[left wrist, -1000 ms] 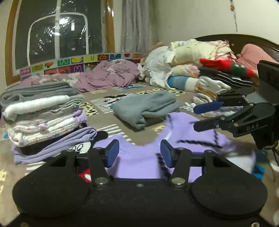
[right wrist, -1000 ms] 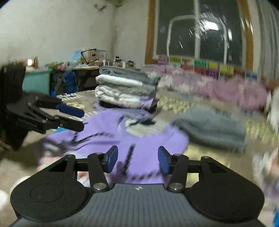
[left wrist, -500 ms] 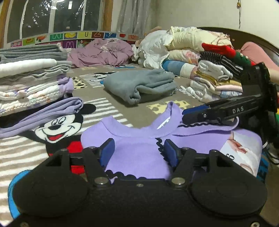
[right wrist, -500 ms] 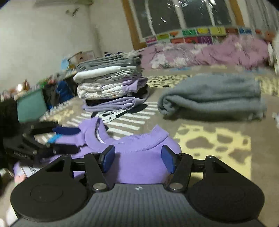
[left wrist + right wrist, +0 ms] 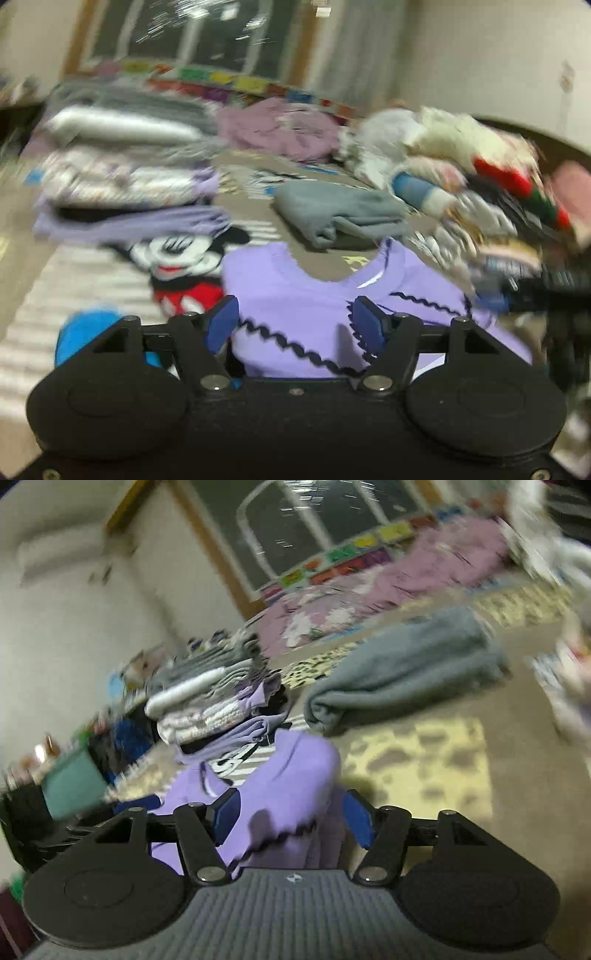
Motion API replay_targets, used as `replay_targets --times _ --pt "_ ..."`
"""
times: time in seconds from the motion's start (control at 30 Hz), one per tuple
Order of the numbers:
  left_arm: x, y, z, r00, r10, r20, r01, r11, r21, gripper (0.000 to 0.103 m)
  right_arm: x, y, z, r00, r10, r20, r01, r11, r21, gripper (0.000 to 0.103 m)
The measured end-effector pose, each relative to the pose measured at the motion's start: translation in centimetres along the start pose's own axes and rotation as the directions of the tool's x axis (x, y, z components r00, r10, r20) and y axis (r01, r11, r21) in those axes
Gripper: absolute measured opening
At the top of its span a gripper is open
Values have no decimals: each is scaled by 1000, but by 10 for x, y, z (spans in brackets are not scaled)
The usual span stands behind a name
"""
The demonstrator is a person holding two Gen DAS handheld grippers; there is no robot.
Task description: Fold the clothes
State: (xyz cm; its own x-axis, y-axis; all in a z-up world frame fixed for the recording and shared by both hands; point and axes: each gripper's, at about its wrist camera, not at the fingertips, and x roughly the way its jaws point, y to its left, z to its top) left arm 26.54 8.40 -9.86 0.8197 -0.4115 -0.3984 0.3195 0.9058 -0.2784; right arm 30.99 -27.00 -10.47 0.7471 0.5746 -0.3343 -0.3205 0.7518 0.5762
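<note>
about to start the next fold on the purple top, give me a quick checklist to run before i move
1. Purple top lies on the bedspread, neckline away from the grippers: ok.
2. Left gripper open, jaws just widened, fabric below, not pinched: ok.
3. Right gripper open, jaws just widened, bunched fabric between the pads, not clamped: ok.
4. Top spread flat: not ok, it humps up at the right gripper.
5. Grey garment apart from the top: ok.
6. Sharp view: not ok, both blurred.

Dark window (image 5: pixel 207 40), seemingly pale walls (image 5: pixel 74 602)
</note>
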Motion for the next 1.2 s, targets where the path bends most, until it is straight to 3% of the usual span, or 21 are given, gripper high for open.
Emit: replay_targets --times 0.13,0.3,0.37,0.57,0.8,1.07,1.2 --pt "-15 9 -4 998 40 -48 -49 978 -205 71 -23 -3 -22 1000 18 6 -19 989 144 69" --pt "-37 26 -23 993 2 -115 -55 883 -466 77 -45 3 -48 999 43 30 -50 961 272 73" --pt "-42 30 -29 989 -27 -143 -52 852 -521 78 -50 4 -54 999 42 25 -48 955 291 74" --pt "-31 34 -35 981 -129 -148 13 795 -606 80 -43 -2 -60 998 57 10 -57 937 345 78" --pt "-6 31 -31 972 -183 -145 63 805 -590 80 -8 -12 -55 995 95 -9 -85 921 381 80" --pt "21 25 -24 969 -190 -156 71 824 -562 77 29 -6 -41 992 69 -105 -37 960 279 76" --pt "17 28 -25 966 -205 -159 77 812 -579 70 33 -4 -38 988 78 -132 -38 960 276 77"
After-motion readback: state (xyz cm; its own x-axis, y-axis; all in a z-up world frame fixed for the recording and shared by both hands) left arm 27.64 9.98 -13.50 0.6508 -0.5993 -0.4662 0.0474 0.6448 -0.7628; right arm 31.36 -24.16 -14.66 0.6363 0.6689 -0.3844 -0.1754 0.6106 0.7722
